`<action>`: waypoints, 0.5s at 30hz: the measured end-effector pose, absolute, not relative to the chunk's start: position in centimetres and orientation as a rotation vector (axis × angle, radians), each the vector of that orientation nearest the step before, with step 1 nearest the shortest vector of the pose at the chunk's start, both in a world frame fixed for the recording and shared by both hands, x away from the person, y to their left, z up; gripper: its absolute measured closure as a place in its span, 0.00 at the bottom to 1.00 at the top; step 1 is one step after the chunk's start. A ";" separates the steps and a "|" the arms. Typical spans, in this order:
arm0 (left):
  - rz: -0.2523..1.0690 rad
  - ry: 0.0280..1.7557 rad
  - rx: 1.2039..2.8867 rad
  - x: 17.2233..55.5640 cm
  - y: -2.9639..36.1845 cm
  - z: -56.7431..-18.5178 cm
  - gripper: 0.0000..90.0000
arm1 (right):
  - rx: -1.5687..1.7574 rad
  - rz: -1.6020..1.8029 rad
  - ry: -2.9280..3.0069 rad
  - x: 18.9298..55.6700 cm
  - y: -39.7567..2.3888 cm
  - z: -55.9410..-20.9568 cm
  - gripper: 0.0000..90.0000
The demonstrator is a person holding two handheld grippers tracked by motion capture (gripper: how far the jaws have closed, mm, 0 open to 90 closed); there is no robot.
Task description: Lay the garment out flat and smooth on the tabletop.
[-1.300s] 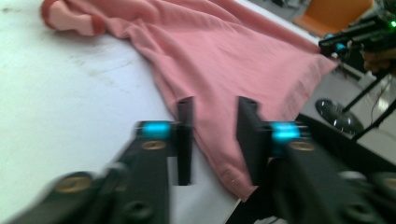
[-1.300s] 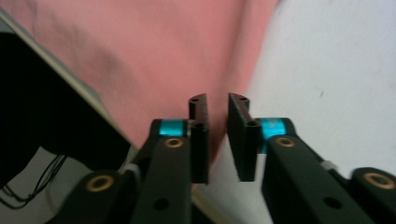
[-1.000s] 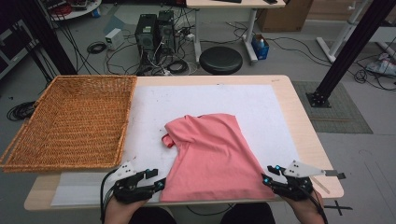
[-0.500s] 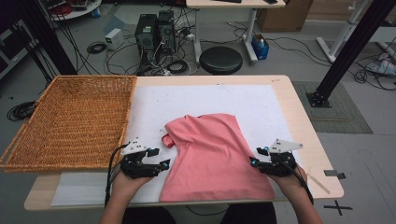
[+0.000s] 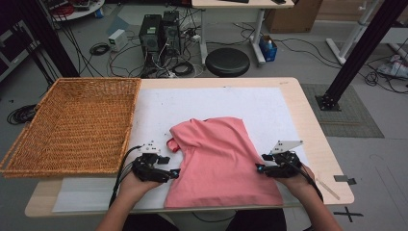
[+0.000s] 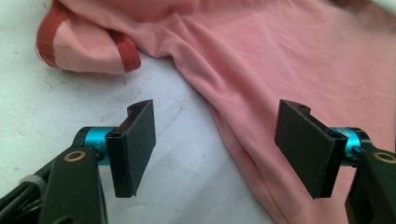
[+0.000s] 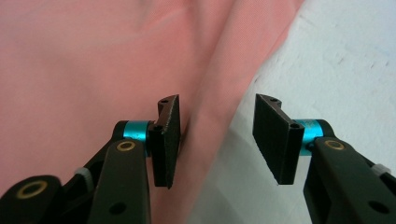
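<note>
We have the pink shirt (image 5: 222,163) lying partly folded on the near middle of the bench (image 5: 308,115), right of the empty wicker basket (image 5: 72,122); our left gripper (image 6: 215,144) has just been opening, fingers spread astride its left edge; our right gripper (image 7: 217,140) is spread over its right edge; nothing gripped; further folding and binning seemingly remain

A high view overlooks the table (image 5: 308,120); both tool views closely face one shirt (image 5: 221,163).
</note>
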State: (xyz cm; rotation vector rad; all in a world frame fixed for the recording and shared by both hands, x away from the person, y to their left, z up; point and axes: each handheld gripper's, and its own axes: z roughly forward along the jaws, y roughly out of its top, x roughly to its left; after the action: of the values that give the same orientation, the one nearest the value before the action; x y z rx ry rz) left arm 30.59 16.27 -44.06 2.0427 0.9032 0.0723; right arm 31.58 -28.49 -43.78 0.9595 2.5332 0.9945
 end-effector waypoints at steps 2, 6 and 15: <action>0.067 0.905 2.034 30.6 16.2 -44.0 0.33 | 0.966 0.997 2.544 31.3 -28.9 -43.8 0.58; 0.072 0.880 2.071 30.6 15.4 -43.9 0.35 | 0.974 0.987 2.571 30.5 -29.3 -44.0 0.72; 0.208 0.845 2.166 29.3 13.9 -44.5 0.91 | 0.977 0.987 2.561 29.5 -28.8 -43.7 0.96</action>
State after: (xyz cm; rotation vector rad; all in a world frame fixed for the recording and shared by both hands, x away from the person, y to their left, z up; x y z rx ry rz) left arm 29.31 13.94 -44.46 2.1662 0.8445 0.2082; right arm 29.47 -28.77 -43.74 0.9767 2.5608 0.9871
